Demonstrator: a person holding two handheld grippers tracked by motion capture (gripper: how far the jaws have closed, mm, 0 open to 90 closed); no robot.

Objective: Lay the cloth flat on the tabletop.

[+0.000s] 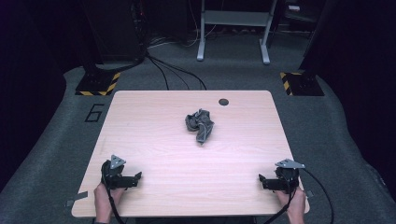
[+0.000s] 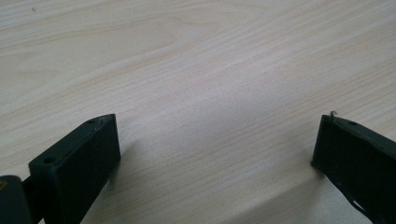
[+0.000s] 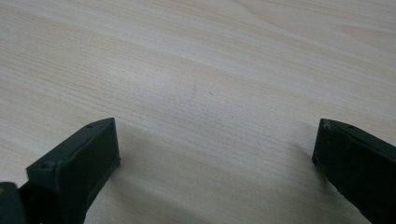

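I have the left gripper (image 1: pixel 138 176) low over the near left corner of the table (image 1: pixel 154 116), its jaws pointing inward and spread wide with only bare wood between them. My right gripper (image 1: pixel 261 178) sits at the near right corner, mirrored, jaws also released and holding nothing. In both gripper views I see the black jaws far apart above pale wood grain. The crumpled grey cloth (image 1: pixel 200 126) lies in a heap on the far half of the table, near the middle, well apart from both grippers. A small dark hole (image 1: pixel 223 101) sits just beyond it.
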